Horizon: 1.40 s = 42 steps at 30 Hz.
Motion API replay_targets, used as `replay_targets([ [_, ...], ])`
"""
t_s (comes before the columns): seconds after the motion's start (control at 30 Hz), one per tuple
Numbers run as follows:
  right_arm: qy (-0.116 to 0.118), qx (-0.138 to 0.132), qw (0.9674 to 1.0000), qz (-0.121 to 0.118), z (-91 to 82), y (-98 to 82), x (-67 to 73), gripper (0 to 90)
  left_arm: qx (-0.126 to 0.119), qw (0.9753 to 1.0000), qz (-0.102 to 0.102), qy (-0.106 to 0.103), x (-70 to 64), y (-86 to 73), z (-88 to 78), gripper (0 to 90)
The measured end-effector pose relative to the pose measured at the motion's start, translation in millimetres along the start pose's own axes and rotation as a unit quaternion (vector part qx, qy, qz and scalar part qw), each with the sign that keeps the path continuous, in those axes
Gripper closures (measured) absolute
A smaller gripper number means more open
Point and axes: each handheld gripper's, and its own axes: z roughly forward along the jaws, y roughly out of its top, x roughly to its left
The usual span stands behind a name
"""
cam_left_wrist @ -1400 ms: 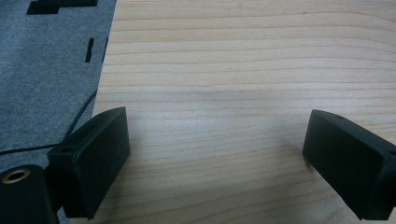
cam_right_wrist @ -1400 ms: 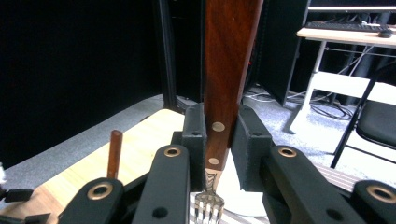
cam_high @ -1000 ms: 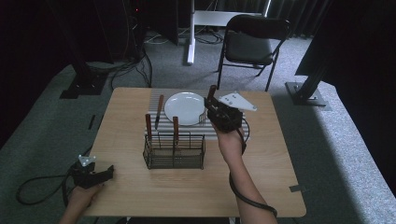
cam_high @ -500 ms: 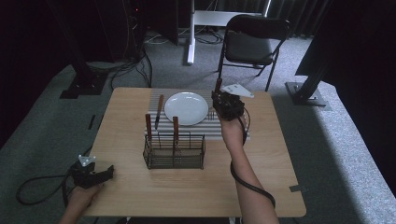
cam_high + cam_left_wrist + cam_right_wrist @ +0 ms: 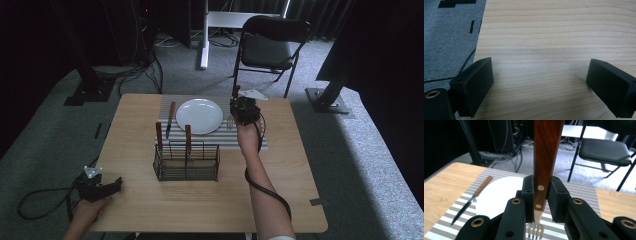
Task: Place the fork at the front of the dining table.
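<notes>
My right gripper (image 5: pixel 239 108) is shut on a wooden-handled fork (image 5: pixel 545 157) and holds it above the striped placemat (image 5: pixel 250 137), to the right of the white plate (image 5: pixel 199 116). In the right gripper view the fork's handle points up and its tines (image 5: pixel 535 230) point down between the jaws. A wooden-handled knife (image 5: pixel 170 118) lies on the mat to the left of the plate. Two more wooden handles (image 5: pixel 187 137) stand in the black wire caddy (image 5: pixel 186 162). My left gripper (image 5: pixel 102 188) rests open at the table's front left corner, over bare wood (image 5: pixel 554 50).
A black folding chair (image 5: pixel 266 47) stands behind the table. A white sheet (image 5: pixel 253 93) lies at the table's far edge. A black cable (image 5: pixel 40 197) trails from the left gripper over the floor. Black stand bases (image 5: pixel 85 92) sit on the carpet at left and right.
My right gripper has carried the fork farther from the caddy toward the mat's far right side beside the plate. The left gripper has stayed put.
</notes>
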Motion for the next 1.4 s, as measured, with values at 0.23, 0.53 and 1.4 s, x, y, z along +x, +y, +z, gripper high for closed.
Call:
replay_targets([
  [0.23,-0.015,0.029,0.9994,0.009,23.7,-3.6,-8.3,76.6,0.0,1.0,0.0,0.0,0.0,0.0,0.0,7.3],
  [0.53,-0.036,0.067,0.997,0.016,52.2,-11.6,-15.0,76.6,0.0,1.0,0.0,0.0,0.0,0.0,0.0,7.3],
  [1.4,-0.055,0.14,0.9882,0.029,112.2,-21.4,-11.7,76.6,0.0,1.0,0.0,0.0,0.0,0.0,0.0,7.3],
])
